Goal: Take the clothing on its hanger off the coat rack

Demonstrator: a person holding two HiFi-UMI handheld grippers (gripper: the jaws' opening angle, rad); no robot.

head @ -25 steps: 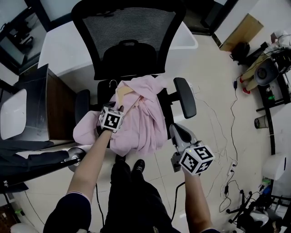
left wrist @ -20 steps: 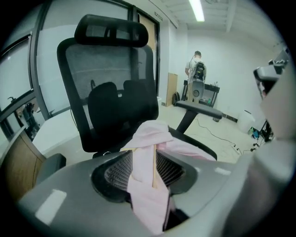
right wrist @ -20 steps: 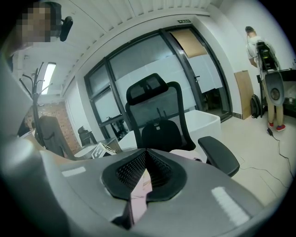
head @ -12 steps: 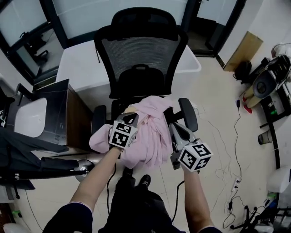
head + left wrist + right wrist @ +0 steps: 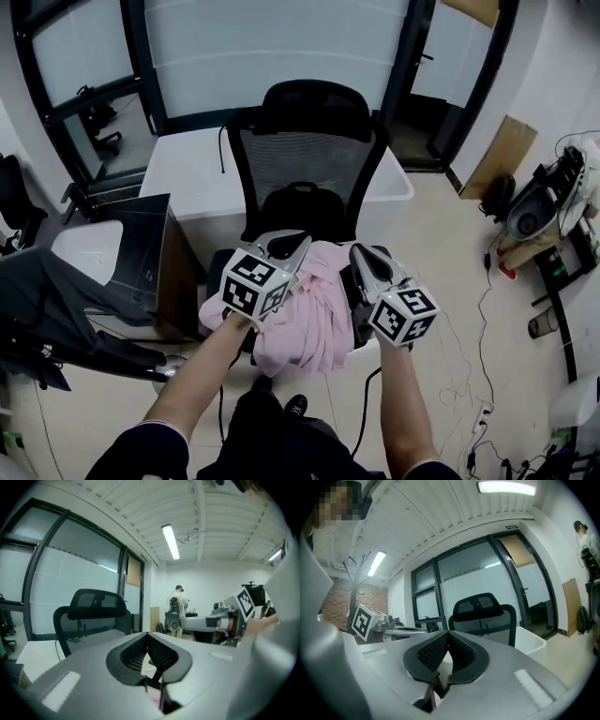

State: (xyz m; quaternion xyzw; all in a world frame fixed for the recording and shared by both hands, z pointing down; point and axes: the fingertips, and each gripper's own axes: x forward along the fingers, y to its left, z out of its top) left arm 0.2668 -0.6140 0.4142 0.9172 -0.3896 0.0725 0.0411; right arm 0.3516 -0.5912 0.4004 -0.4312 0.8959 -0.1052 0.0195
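The pink clothing lies heaped on the seat of the black mesh office chair; its hanger is hidden. Both grippers hang above it, pointing level at the chair back. My left gripper has just been closing; its jaws now meet at the tips with nothing between them. My right gripper is shut too and holds nothing. A little pink cloth shows below each pair of jaws. The coat rack stands behind, to the left in the right gripper view.
A white table stands behind the chair against glass partitions. A dark cabinet and dark garments are at the left. Cables trail on the floor at the right. A person stands far off.
Both grippers have risen from the pink clothing, which stays on the chair seat. The left gripper has come off the cloth and closed. The head view has tilted up.
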